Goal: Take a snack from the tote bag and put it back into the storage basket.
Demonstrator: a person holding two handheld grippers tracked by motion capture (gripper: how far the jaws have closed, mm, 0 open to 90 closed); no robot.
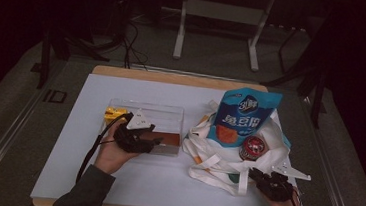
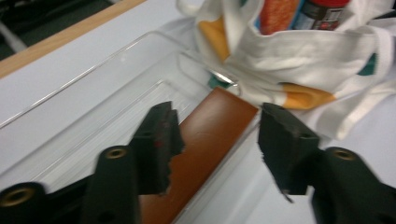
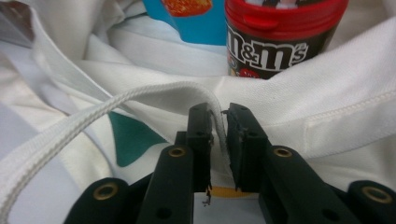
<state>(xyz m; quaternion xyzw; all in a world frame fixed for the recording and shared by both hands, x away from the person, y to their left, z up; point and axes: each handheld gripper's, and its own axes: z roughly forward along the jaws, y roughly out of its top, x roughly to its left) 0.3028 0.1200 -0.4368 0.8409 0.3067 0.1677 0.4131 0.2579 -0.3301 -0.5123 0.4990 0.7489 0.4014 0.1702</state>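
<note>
The right gripper [image 3: 218,140] has its jaws closed on the white strap [image 3: 140,100] of the cloth bag [image 1: 271,156], at the bag's near edge. The left gripper [image 2: 217,140] stands wide open, holding nothing, over the brown bar [image 2: 210,140] lying in the clear tray [image 1: 170,114], just left of the bag.
</note>
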